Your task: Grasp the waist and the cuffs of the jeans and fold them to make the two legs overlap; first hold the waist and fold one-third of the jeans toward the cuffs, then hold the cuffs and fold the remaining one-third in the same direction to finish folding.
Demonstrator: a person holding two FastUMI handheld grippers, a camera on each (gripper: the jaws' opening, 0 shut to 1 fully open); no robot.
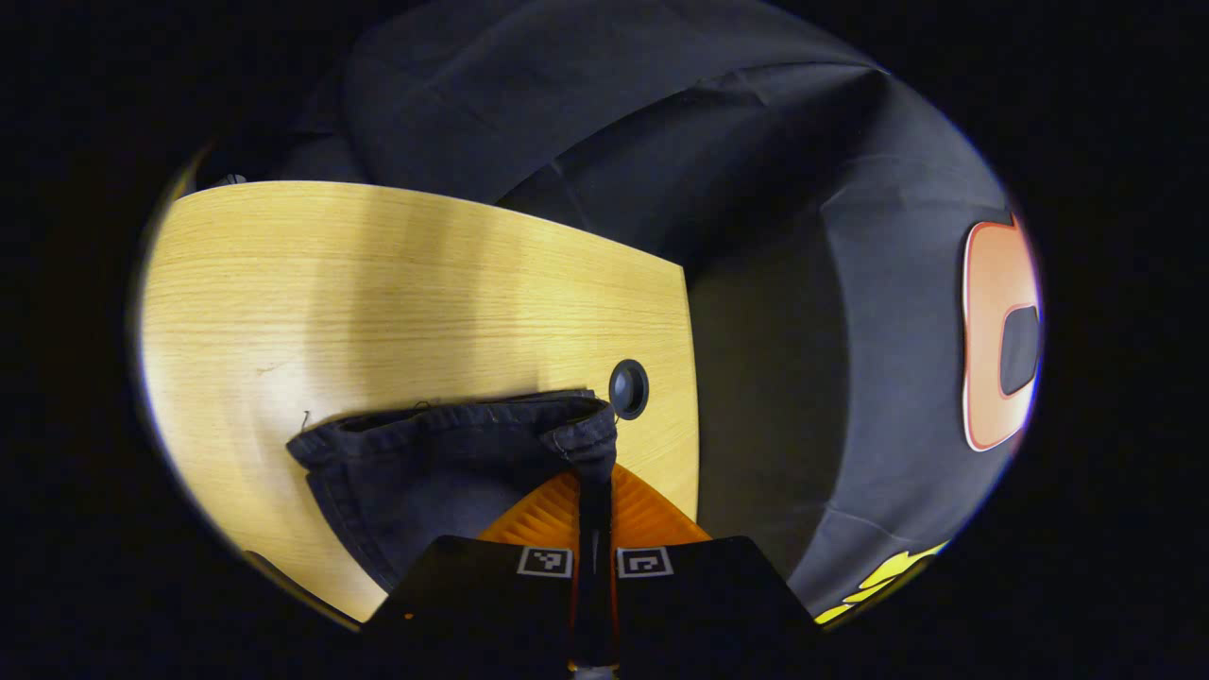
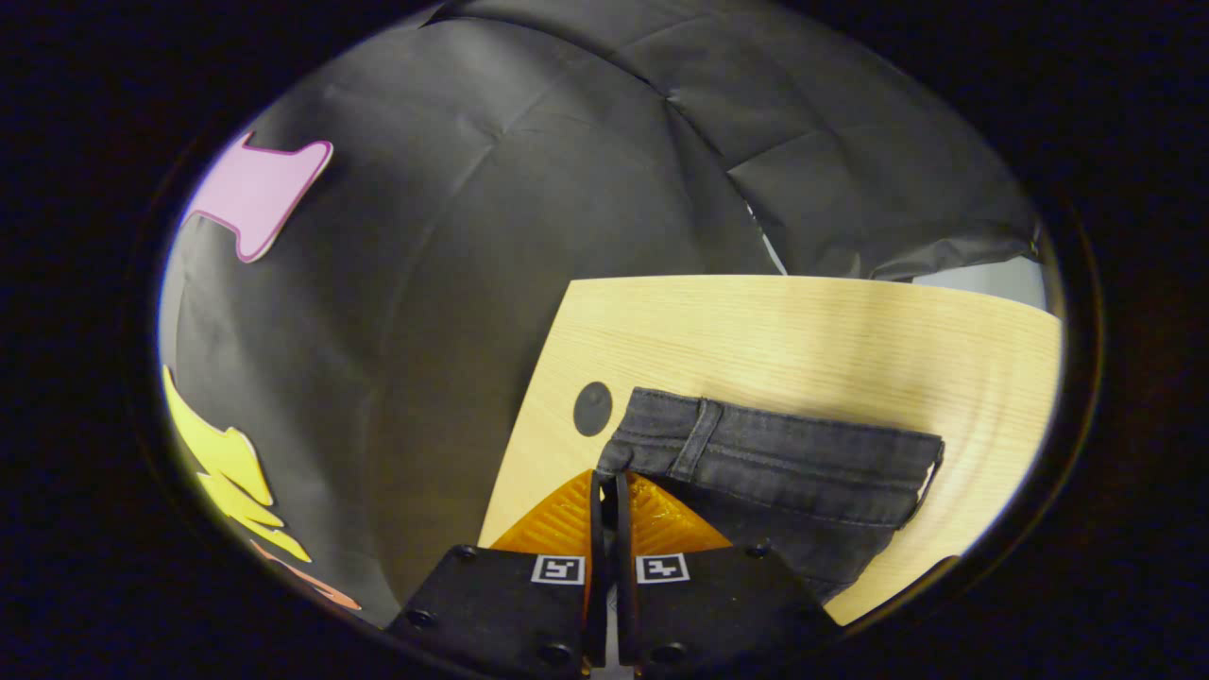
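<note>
Dark denim jeans lie on a light wooden table (image 1: 378, 283). In the left gripper view the cuff end of the jeans (image 1: 444, 463) has a frayed hem and bunches up off the tabletop. My left gripper (image 1: 595, 472) is shut on its right corner, with fabric pinched between the fingers. In the right gripper view the waistband of the jeans (image 2: 784, 463) shows with a belt loop (image 2: 694, 436). My right gripper (image 2: 609, 482) is shut on the waistband's left corner. The middle of the jeans is hidden below both grippers.
A round dark cable hole (image 1: 628, 388) sits in the tabletop next to the cuffs, close to the table's side edge; the same cable hole (image 2: 592, 408) lies just left of the waistband. Bare table (image 2: 803, 331) stretches beyond the jeans. Black cloth walls surround the table.
</note>
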